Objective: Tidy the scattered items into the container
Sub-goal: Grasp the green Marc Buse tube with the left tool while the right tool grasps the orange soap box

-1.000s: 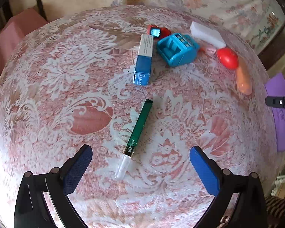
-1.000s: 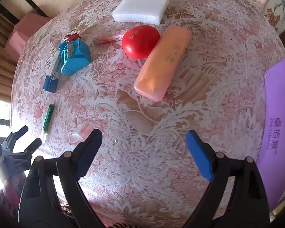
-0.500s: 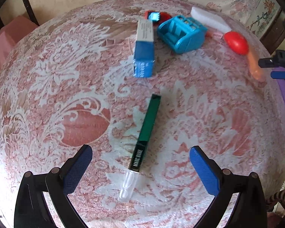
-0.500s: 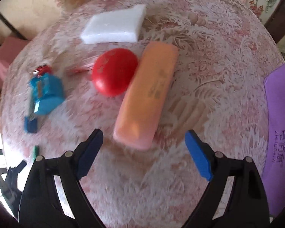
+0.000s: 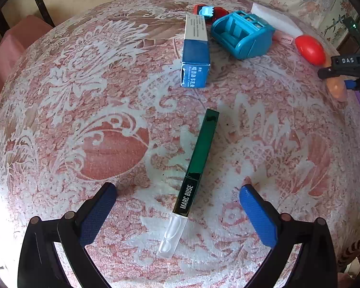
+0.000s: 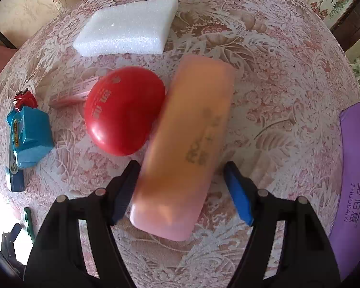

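A green tube with a clear tip (image 5: 195, 168) lies on the patterned tablecloth, its lower end between the fingers of my open left gripper (image 5: 177, 213). An orange case (image 6: 187, 144) lies between the jaws of my open right gripper (image 6: 183, 189), not gripped; it shows at the right edge in the left wrist view (image 5: 337, 88). A red egg-shaped object (image 6: 124, 110) touches the case's left side. A purple container (image 6: 352, 187) lies at the right.
A white foam block (image 6: 129, 28), a pink tube (image 6: 72, 93), a blue plastic toy (image 5: 242, 36), a blue-and-white box (image 5: 195, 52) and a small red toy (image 5: 208, 12) lie at the far side of the round table (image 5: 60, 96).
Both grippers have moved forward and down. The left now straddles the green tube's lower end. The right has come over the orange case, its jaws on either side.
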`<control>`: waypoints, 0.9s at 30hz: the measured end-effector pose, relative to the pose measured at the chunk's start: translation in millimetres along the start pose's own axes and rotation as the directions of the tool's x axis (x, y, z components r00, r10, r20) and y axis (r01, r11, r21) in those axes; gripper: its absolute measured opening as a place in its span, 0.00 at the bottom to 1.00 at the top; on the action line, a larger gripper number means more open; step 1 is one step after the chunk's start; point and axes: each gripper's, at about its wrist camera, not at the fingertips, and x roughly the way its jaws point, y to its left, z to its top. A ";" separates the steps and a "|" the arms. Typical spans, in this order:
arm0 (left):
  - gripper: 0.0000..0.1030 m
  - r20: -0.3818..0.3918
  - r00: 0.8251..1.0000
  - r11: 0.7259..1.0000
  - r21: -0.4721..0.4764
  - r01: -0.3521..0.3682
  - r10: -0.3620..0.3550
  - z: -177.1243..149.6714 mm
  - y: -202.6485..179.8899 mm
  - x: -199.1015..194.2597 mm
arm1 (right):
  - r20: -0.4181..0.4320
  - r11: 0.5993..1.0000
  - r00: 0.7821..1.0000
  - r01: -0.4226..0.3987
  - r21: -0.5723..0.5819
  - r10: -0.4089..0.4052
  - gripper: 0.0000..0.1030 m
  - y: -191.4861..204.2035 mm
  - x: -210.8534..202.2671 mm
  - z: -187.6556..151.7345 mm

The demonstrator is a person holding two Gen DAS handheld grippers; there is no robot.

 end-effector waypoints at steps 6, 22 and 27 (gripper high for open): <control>1.00 -0.008 1.000 0.999 -0.033 -0.015 0.015 2.5 -0.7 0.2 | -0.094 0.999 0.995 -0.005 0.036 0.009 1.00 -8.9 12.3 8.4; 0.77 0.009 1.000 1.000 -0.012 -0.008 0.008 5.4 -5.8 -8.5 | 0.021 0.999 1.000 -0.012 -0.045 0.013 0.85 -0.2 -1.2 18.0; 0.32 0.015 1.000 1.000 0.015 0.010 -0.010 10.1 -9.6 -18.6 | 0.023 0.997 0.999 -0.021 -0.070 0.023 0.62 7.2 -7.0 27.3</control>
